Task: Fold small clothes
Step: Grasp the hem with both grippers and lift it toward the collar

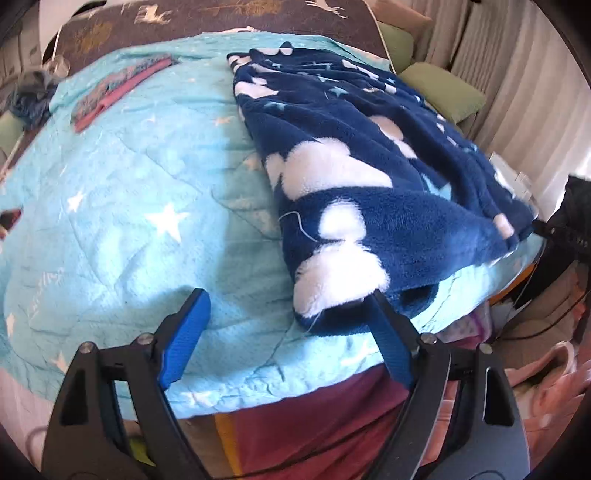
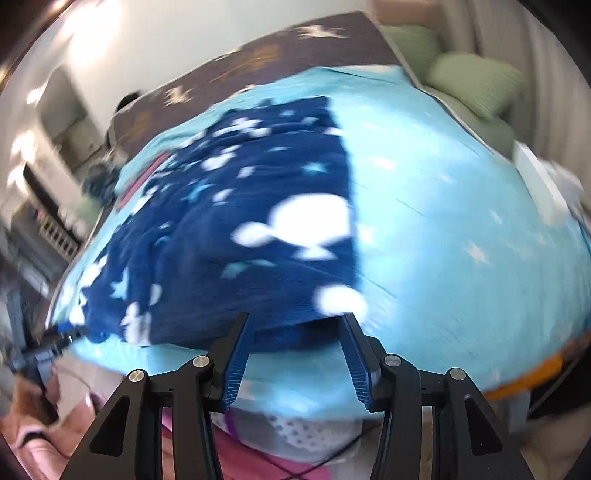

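Observation:
A navy fleece garment (image 1: 369,158) with white cloud and star shapes lies spread on a light blue star-print quilt (image 1: 129,184). My left gripper (image 1: 288,306) hangs open and wide over the quilt's near edge. Its right finger (image 1: 388,332) sits at the garment's near corner, and nothing is clamped. In the blurred right wrist view the same garment (image 2: 240,229) covers the left half of the quilt (image 2: 443,221). My right gripper (image 2: 295,325) is open just short of the garment's near hem, with only the quilt showing between its fingers.
A folded cloth with a pink edge (image 1: 114,92) lies at the quilt's far left. Green pillows (image 1: 443,88) sit at the far right, and a brown deer-print blanket (image 1: 184,18) lies behind. Pink clothes (image 1: 546,376) lie below the bed's near right corner.

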